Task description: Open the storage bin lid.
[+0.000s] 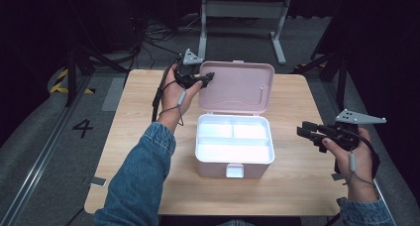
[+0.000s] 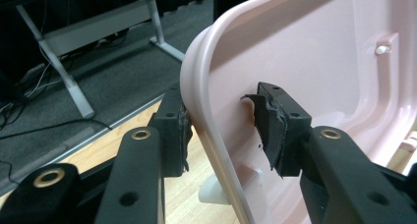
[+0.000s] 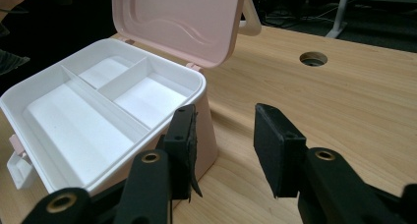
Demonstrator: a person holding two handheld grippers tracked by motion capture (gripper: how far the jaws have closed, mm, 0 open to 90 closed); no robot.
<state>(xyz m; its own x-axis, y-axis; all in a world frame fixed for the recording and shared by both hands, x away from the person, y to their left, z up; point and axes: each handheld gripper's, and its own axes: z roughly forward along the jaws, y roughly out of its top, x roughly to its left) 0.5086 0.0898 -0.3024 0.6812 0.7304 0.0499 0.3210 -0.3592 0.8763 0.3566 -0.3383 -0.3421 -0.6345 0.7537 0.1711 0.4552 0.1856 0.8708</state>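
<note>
Two tongs are at work around a pink storage box (image 1: 235, 151) that sits mid-worktop, its front latch facing the near edge and its lid (image 1: 237, 87) standing open toward the far edge. The left tongs (image 1: 205, 79) straddle the lid's left rim near its top corner; in the left gripper view one pad (image 2: 177, 130) sits behind the rim and the other pad (image 2: 275, 126) stands off the inner face with a gap showing, so they are open around the rim, not clamping it. The right tongs (image 1: 308, 131) hover near the worktop's right edge, open and empty, well apart from the box.

The main risk, as I judge it, is the lid itself — unheld, it could swing shut onto the white compartment tray (image 3: 98, 111) if it is not past its balance point, or flop further back and tug the light box toward the far edge. A sideways pull-away could also catch a pad on the rim and skew the box — nothing steadies the base.
</note>
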